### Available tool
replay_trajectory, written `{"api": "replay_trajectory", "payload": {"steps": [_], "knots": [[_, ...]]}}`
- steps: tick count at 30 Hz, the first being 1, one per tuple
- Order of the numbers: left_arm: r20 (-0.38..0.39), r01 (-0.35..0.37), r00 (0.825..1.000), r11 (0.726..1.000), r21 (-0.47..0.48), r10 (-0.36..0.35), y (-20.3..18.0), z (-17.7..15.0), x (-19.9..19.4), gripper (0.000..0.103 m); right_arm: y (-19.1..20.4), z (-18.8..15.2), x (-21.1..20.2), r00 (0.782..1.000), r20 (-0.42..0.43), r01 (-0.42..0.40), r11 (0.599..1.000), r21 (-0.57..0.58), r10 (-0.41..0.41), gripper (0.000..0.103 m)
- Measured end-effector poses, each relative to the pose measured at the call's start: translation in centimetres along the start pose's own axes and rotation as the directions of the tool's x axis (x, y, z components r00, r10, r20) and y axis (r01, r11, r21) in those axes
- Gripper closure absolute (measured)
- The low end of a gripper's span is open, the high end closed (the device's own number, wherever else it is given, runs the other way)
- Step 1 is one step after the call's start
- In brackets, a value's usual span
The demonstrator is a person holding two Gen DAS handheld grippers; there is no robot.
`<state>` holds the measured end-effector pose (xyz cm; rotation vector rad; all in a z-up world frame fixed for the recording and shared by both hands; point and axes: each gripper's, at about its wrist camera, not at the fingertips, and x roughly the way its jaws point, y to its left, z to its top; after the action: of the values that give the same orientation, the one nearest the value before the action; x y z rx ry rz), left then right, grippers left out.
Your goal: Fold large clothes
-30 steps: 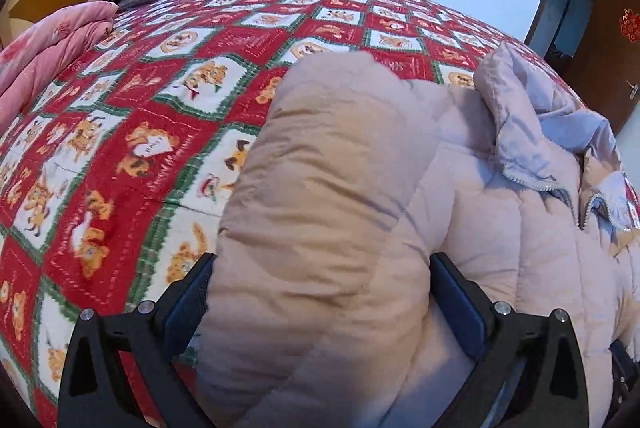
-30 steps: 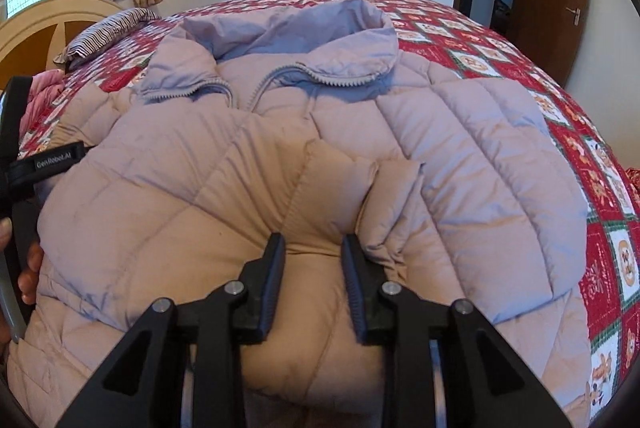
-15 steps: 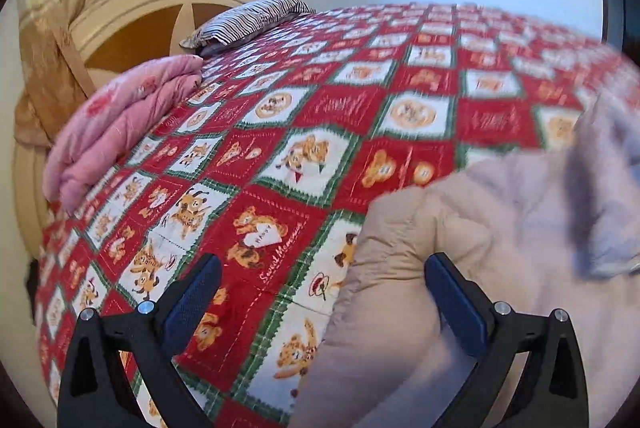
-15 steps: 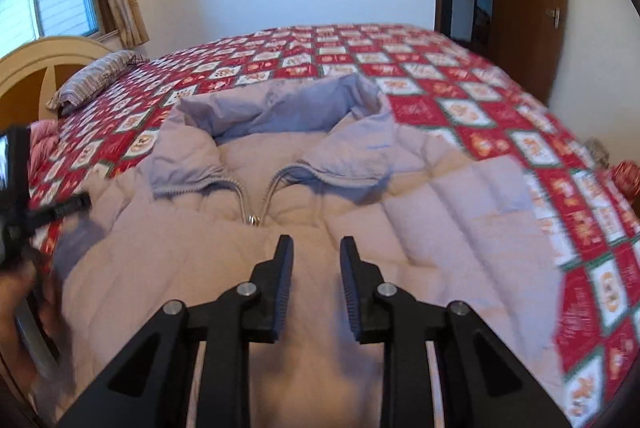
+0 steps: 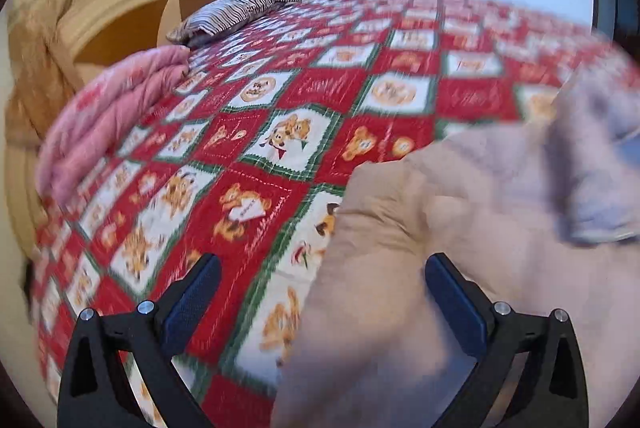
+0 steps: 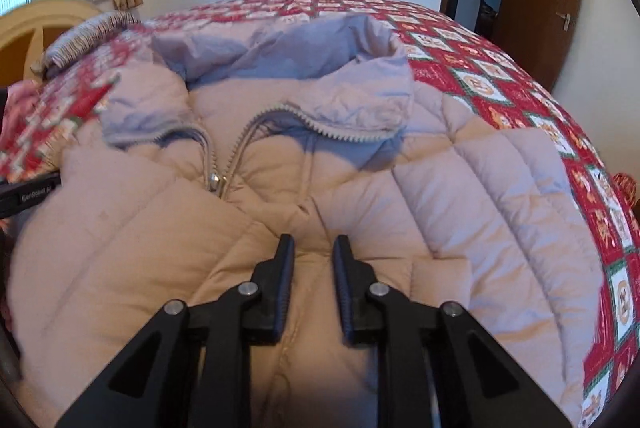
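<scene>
While the puffy coat (image 6: pixel 304 187) lies flat on the bed (image 5: pixel 312 99), front up and zipped most of the way, we hold a gripper over each side of it. Our left gripper (image 5: pixel 320 292) has its fingers spread wide. A fat roll of coat sits between them, but the pads do not press on it, so it is let go. Our right gripper (image 6: pixel 313 260) hangs over the middle of the chest. Its fingers are close together with a small gap, and nothing is pinched in there.

We think the coat is light but thick and squashy. It will puff back up when we let go, and the smooth cloth may slide. A tiny pinch could slip off, so we should grab a good fat bunch. The sleeve end, the bottom hem or the edge by the collar (image 6: pixel 280 67) look like good spots. The zip (image 6: pixel 224 163) is hard and bumpy, so we stay off it.
</scene>
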<state>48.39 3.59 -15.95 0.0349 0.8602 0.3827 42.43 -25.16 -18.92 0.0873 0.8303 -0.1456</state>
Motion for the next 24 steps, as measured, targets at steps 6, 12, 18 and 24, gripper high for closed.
{"api": "replay_trajectory", "payload": {"steps": [6,12,18,24], "knots": [[0.061,0.121,0.991,0.992,0.03,-0.123,-1.7,-2.7,-5.0,0.001,0.6,-1.1,-5.9,0.991,0.123,-0.041,0.999,-0.031,0.044,0.05],[0.066,0.069,0.995,0.984,0.163,-0.081,-5.7,-6.1,-3.8,0.001,0.4,-2.9,-2.8,0.998,0.035,-0.056,0.998,-0.035,0.057,0.069],[0.051,0.113,0.991,0.984,0.135,-0.121,-5.6,-6.5,-2.9,0.001,0.5,-3.9,-2.0,0.998,0.017,-0.052,0.997,-0.059,0.053,0.069],[0.057,0.098,0.993,0.985,0.144,-0.107,-5.9,-6.6,-2.8,0.001,0.2,-4.1,-1.8,0.998,0.017,-0.065,0.997,-0.046,0.066,0.069]]}}
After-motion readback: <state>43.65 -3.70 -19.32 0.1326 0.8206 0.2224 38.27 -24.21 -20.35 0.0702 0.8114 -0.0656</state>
